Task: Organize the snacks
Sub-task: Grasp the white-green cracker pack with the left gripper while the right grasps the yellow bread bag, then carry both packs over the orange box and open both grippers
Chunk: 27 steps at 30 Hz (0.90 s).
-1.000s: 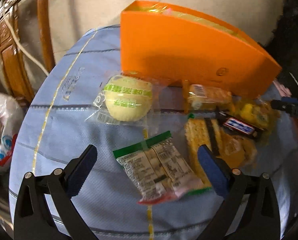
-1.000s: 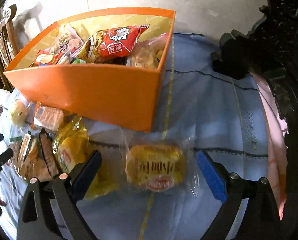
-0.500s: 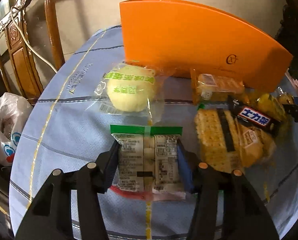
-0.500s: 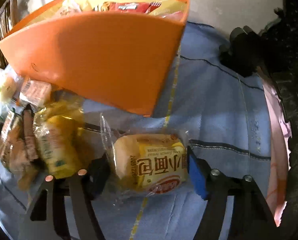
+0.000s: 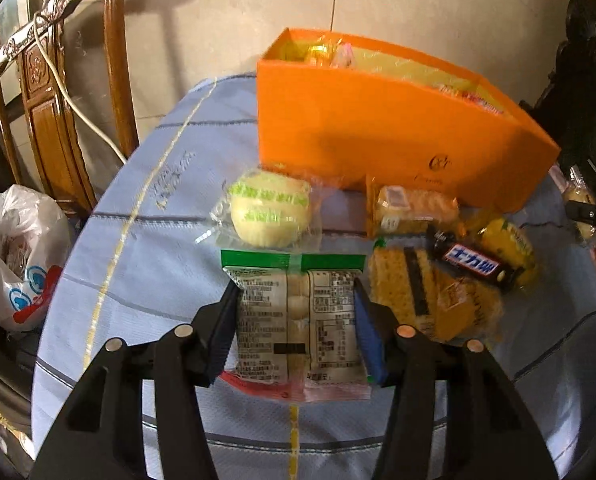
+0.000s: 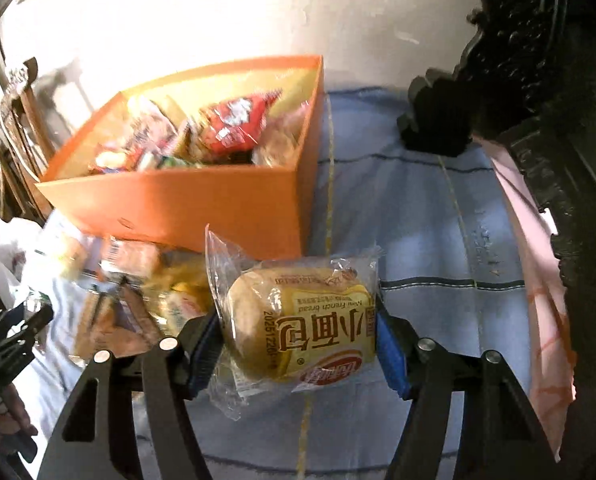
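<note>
a plastic bag (image 5: 16,256) hangs off the left edge of the table (image 5: 146,240), beside a wooden chair (image 5: 58,112). the left gripper (image 5: 294,320) is clamped on a green-topped wafer pack (image 5: 296,316), one blue pad pressing each long side. just beyond the pack lies a round bun (image 5: 270,214) in clear wrap. to its right sit a cracker pack (image 5: 409,210), a biscuit pack (image 5: 421,296) and a chocolate bar (image 5: 473,266) laid across the pile. the orange box (image 5: 377,136) stands behind them, snacks showing above its rim. the right gripper (image 6: 298,340) is closed on a mini bread pack (image 6: 309,328), held in front of the box's (image 6: 202,208) near corner. a dark carved chair (image 6: 537,100) stands at the far right.
</note>
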Each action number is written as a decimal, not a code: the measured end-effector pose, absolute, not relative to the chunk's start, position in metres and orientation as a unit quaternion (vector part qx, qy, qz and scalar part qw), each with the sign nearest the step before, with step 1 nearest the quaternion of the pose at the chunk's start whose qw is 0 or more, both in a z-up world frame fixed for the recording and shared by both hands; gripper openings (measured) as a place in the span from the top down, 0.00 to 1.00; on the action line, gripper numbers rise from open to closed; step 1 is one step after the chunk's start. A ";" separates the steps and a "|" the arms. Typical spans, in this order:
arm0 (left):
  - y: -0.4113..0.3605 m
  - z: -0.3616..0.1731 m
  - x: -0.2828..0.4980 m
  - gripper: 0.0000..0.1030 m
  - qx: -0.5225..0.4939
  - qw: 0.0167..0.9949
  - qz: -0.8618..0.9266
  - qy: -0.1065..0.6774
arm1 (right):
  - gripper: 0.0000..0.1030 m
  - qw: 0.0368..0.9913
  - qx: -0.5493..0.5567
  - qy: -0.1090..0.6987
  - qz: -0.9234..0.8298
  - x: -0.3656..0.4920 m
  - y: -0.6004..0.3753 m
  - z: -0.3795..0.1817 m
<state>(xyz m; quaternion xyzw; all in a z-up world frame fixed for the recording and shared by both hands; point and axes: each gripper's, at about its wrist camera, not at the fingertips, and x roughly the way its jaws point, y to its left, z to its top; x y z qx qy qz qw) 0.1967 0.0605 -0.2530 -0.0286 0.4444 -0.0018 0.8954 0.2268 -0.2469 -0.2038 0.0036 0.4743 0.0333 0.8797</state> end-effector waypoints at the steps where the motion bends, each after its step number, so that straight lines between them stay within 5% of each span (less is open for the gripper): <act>1: 0.060 -0.247 0.196 0.50 -0.026 0.896 -0.004 0.443 | 0.35 0.881 0.003 0.471 0.035 0.223 -0.245 -0.199; 27: 0.047 -0.103 0.230 0.49 -0.020 0.929 -0.077 0.362 | 0.34 0.918 0.013 0.392 0.064 0.184 -0.187 -0.084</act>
